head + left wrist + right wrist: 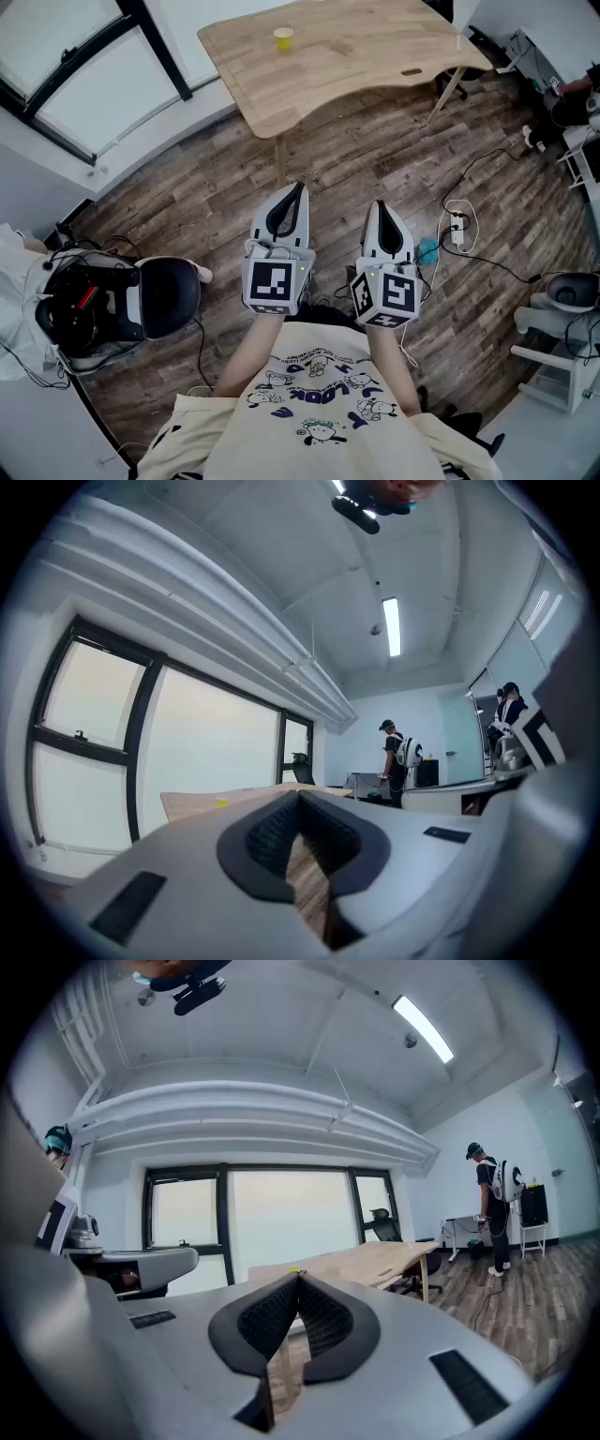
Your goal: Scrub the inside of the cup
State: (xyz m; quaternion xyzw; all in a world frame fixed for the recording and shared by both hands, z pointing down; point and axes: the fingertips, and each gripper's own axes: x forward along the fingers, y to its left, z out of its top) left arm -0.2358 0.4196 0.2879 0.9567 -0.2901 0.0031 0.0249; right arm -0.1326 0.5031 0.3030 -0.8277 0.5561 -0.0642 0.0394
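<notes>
Grippers shut and empty, cup well apart on the bench.
Left gripper [300,187] and right gripper [379,204] are held level, side by side, over the wood floor [375,150]. In each gripper view the fingers [272,836] meet at the tips, with only floor showing in the slot behind them; they hold and touch nothing. Ahead stands the bench [375,56]. The yellow cup [283,38] sits toward its far left part, upright, mouth up, long axis vertical. Open floor lies between grippers and bench. A black seat [169,295] is off to the left, and a power strip [457,232] with cables lies to the right. A person [492,1204] stands far off across the room.
</notes>
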